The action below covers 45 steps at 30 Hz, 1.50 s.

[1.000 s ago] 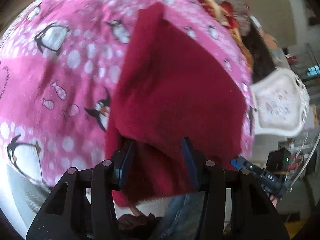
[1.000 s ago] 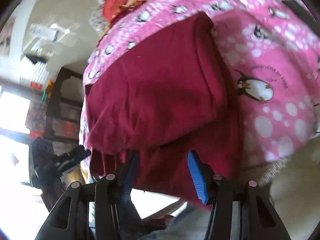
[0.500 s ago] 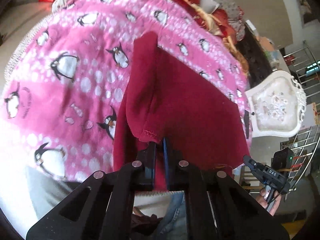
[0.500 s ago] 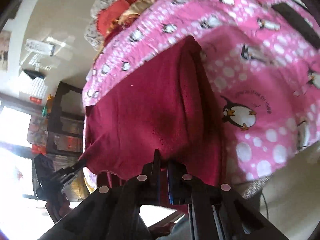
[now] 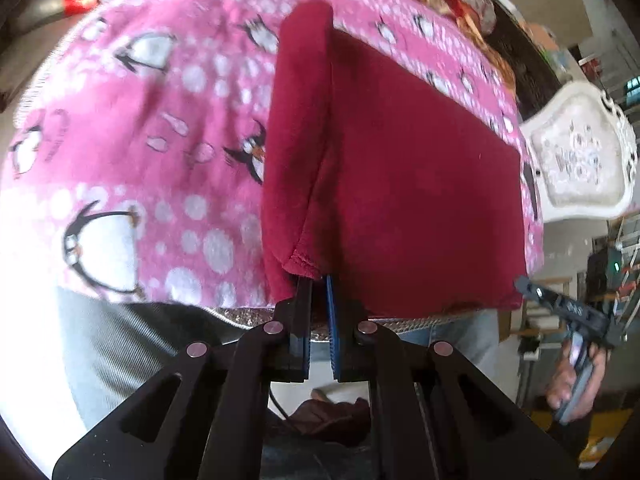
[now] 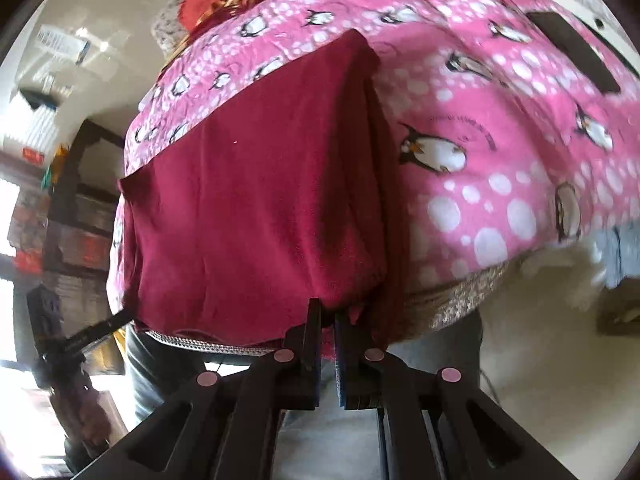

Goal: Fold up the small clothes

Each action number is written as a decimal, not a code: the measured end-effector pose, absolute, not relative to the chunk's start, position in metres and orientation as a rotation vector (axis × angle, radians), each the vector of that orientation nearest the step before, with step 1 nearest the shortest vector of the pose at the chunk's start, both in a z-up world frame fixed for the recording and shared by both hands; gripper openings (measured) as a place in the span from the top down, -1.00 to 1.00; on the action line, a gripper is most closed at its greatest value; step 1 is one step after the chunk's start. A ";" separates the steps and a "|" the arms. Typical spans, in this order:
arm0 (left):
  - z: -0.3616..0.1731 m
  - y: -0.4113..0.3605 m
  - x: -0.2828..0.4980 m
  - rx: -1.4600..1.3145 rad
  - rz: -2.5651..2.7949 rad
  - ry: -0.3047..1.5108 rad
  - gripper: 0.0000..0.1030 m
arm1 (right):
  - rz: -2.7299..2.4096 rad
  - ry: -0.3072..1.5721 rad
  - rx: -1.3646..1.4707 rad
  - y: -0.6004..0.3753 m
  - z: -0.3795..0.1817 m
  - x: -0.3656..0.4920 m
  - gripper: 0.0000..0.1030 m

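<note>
I have the dark red garment (image 5: 400,168) lying on the pink penguin blanket (image 5: 152,128), its near hem hanging just over the table edge toward me, and both tools have hold of it. My left gripper (image 5: 318,292) is pinched shut on the near hem at about 6 o'clock in its view, right where a stitched, doubled-over flap ends; the flap runs from there up toward 12 o'clock along the garment's left edge. My right gripper (image 6: 327,320) is clamped on the same near hem at 6 o'clock in its own view, close to the garment's right-hand folded edge, with the cloth spreading up toward 11 o'clock. I judge this fabric to be soft, fleecy and light: it drapes with no stiffness, so it will sag between my two holds and trail wherever it is not supported. It looks grippy rather than slick, and the blanket under it is fuzzy too, so I expect drag and bunching if I slide it instead of lifting. The stitched hem is the best place to hold, being thicker and less likely to slip out; whether each pinch catches one layer or several I cannot tell.
</note>
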<state>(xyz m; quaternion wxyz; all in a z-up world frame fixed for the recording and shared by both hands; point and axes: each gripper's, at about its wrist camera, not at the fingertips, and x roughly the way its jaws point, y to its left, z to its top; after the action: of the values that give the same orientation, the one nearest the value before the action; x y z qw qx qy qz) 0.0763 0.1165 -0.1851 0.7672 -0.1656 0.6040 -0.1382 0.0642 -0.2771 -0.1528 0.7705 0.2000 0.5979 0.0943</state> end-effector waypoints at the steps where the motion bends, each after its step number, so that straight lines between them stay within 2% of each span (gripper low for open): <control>1: -0.189 0.117 0.077 -0.361 -0.300 1.329 0.89 | 0.206 1.305 0.417 -0.276 -0.157 0.066 0.91; 4: -0.180 0.120 0.076 -0.339 -0.305 1.321 0.88 | 0.197 1.358 0.383 -0.271 -0.173 0.073 0.88; 5: -0.174 0.122 0.073 -0.309 -0.298 1.299 0.87 | 0.209 1.355 0.392 -0.270 -0.170 0.072 0.77; 6: -0.167 0.126 0.069 -0.263 -0.286 1.283 0.73 | 0.217 1.351 0.384 -0.270 -0.165 0.069 0.68; 8: -0.155 0.129 0.064 -0.220 -0.276 1.261 0.54 | 0.227 1.333 0.379 -0.275 -0.155 0.064 0.07; 11: -0.129 0.136 0.073 -0.229 -0.260 1.197 0.51 | 0.264 1.260 0.397 -0.284 -0.128 0.061 0.03; 13: -0.115 0.134 0.096 -0.238 -0.259 1.161 0.17 | 0.294 1.208 0.426 -0.290 -0.113 0.071 0.01; 14: -0.111 0.131 0.110 -0.230 -0.242 1.149 -0.17 | 0.306 1.181 0.447 -0.294 -0.108 0.077 -0.04; 15: -0.109 0.128 0.125 -0.230 -0.226 1.134 -0.22 | 0.316 1.162 0.472 -0.299 -0.107 0.090 -0.06; 25: -0.139 0.107 0.267 -0.230 -0.213 1.188 -0.19 | 0.194 1.168 0.570 -0.335 -0.135 0.225 -0.05; 27: -0.152 0.110 0.283 -0.293 -0.213 1.223 0.24 | 0.183 1.203 0.603 -0.345 -0.148 0.246 0.14; 28: -0.159 0.112 0.288 -0.308 -0.210 1.251 0.36 | 0.198 1.224 0.614 -0.347 -0.151 0.254 0.31; 29: -0.167 0.115 0.293 -0.300 -0.182 1.278 0.69 | 0.196 1.238 0.611 -0.348 -0.156 0.259 0.39; 30: -0.169 0.117 0.292 -0.299 -0.170 1.285 0.76 | 0.187 1.251 0.596 -0.347 -0.161 0.263 0.46; 31: -0.169 0.121 0.292 -0.325 -0.188 1.283 0.76 | 0.190 1.259 0.589 -0.346 -0.163 0.262 0.69; 32: -0.167 0.127 0.289 -0.358 -0.205 1.268 0.77 | 0.192 1.263 0.590 -0.347 -0.165 0.263 0.79; 37: -0.166 0.142 0.280 -0.400 -0.221 1.237 0.78 | 0.199 1.214 0.625 -0.358 -0.150 0.246 0.82; 41: -0.182 0.154 0.293 -0.512 -0.212 1.268 0.79 | 0.138 1.259 0.584 -0.353 -0.172 0.259 0.83; 45: -0.189 0.148 0.287 -0.304 -0.064 1.257 0.80 | 0.104 1.268 0.563 -0.353 -0.181 0.268 0.83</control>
<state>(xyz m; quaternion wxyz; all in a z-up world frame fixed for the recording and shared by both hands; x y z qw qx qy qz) 0.2865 0.1476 -0.1886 0.7976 -0.1414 0.5856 -0.0298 0.2676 -0.3529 -0.1807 0.7678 0.2592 0.5839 0.0480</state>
